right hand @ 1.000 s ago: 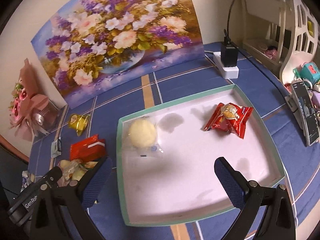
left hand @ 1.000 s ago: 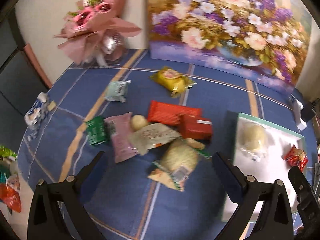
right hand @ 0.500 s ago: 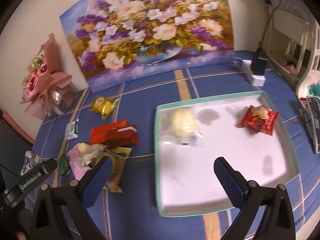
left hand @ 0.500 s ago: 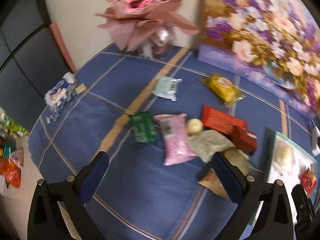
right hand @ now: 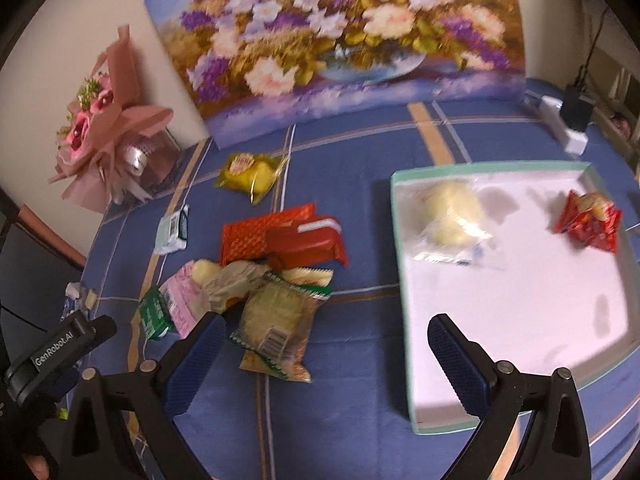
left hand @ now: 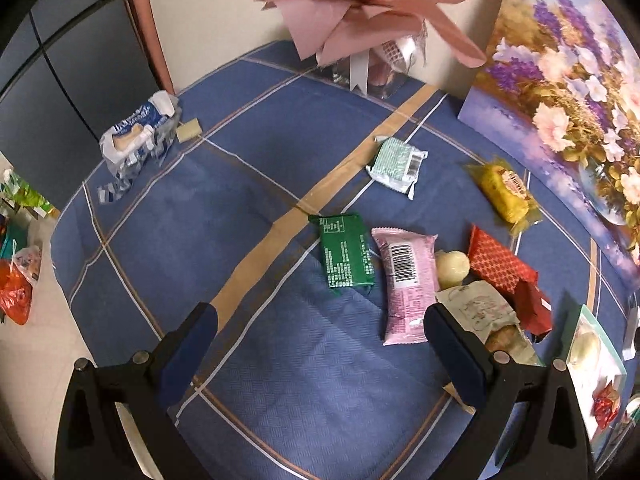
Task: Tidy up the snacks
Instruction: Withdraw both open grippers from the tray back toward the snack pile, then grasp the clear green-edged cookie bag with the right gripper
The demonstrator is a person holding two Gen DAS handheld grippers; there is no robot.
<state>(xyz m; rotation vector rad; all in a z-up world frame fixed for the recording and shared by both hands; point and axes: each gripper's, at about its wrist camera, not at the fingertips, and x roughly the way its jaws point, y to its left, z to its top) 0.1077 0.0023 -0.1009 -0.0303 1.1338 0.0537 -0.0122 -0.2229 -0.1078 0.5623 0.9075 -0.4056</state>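
A heap of wrapped snacks lies on the blue cloth: a green packet (left hand: 346,251), a pink packet (left hand: 407,281), a round pale sweet (left hand: 452,267), red packets (right hand: 280,236), a green-trimmed bag (right hand: 280,320). Apart lie a mint packet (left hand: 396,162) and a yellow cake (left hand: 506,194). The white tray (right hand: 520,320) with a teal rim holds a pale bun (right hand: 452,212) and a red snack (right hand: 590,222). My left gripper (left hand: 320,336) hangs open just in front of the green and pink packets. My right gripper (right hand: 326,340) is open over the gap between heap and tray.
A flower painting (right hand: 340,40) leans on the back wall, a pink bouquet (left hand: 372,4) beside it. An opened blue-white wrapper (left hand: 136,136) lies at the table's left edge. A white power strip (right hand: 564,128) with a black plug sits behind the tray. Bags (left hand: 16,280) lie on the floor.
Both grippers have swung left. The left view now centres on the green and pink packets; the right view has shifted off the tray toward the snack heap. Both stay open and empty.
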